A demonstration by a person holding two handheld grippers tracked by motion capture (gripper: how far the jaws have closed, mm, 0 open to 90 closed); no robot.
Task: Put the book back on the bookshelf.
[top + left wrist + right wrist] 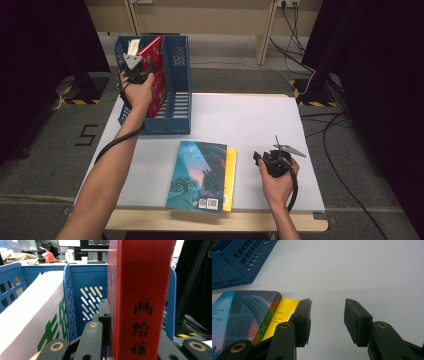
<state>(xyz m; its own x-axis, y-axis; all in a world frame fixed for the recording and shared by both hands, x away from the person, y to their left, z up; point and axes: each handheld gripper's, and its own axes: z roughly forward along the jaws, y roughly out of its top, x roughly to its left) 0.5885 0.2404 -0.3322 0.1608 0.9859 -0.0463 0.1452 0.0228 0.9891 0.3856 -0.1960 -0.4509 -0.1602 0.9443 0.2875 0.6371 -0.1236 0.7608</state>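
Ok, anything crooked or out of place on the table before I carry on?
Only slightly: the teal book lies on the yellow book offset, leaving a yellow strip along its right side. The red book in the left gripper stands upright in the blue rack.

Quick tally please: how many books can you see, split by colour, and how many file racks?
Red book, held upright in the left gripper at the rack: 1
Blue-cover book, flat on the table: 1
Yellow book, under the blue one: 1
White book or booklet with green print, standing in the rack: 1
Blue file rack: 1
Total: 4 books, 1 rack, 5 things
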